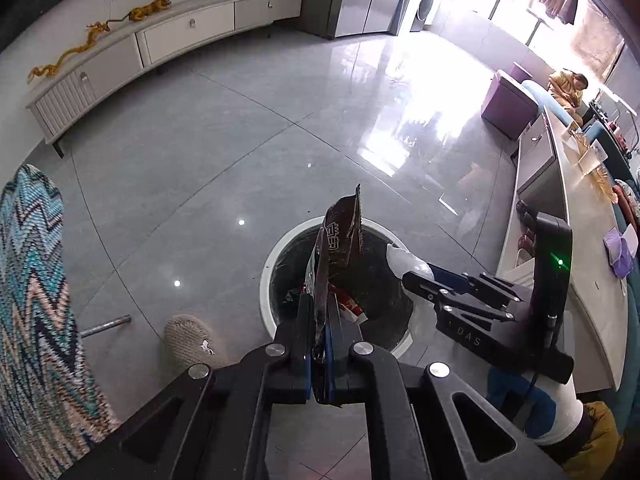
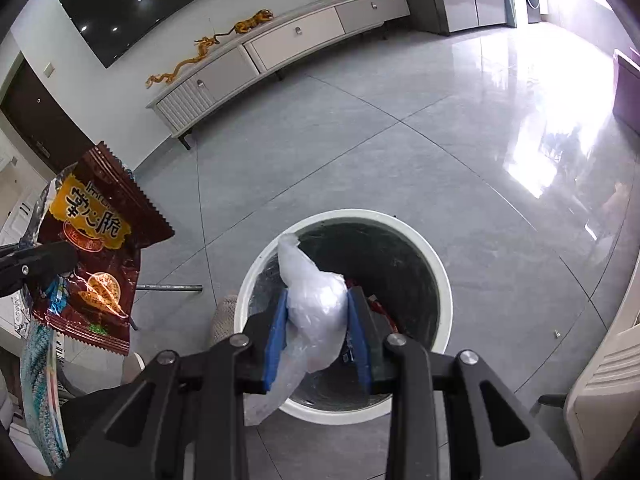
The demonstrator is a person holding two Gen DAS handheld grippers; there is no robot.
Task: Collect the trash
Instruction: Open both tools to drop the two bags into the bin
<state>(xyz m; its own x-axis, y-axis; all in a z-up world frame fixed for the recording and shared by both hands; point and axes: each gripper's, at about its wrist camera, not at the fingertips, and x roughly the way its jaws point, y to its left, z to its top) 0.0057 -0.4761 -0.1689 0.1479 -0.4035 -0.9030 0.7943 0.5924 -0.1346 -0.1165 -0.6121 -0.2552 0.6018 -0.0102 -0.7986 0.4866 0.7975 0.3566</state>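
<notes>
Grey tiled floor [image 1: 168,168], glossy, with a TV unit [image 1: 168,40] along the far wall; nothing else carries the items.

Bin [image 2: 442,280]: round, white rim, dark liner, standing on the floor. Red and dark scraps already lie at its bottom, so collecting looks well under way.

Left gripper [image 1: 319,320]: fingers together, clamped flat on a wrapper [image 1: 340,236]. Brown snack packet, crinkled, gripped near its lower edge and standing upright. From the left wrist view it hangs over the bin's near rim, apparently lined up so that a release drops it inside.

Right gripper [image 2: 318,304]: blue pads [image 2: 276,344] pressed on either side of a bag [image 2: 316,300]. Clear plastic, bunched, one twisted end pointing up, a loose tail trailing below the fingers. Held above the bin's near-left rim, likely for the same drop.

Likely step: both pieces at the mouth, ready for release. Risk: the bag's tail hangs outside the rim and may catch there.
</notes>
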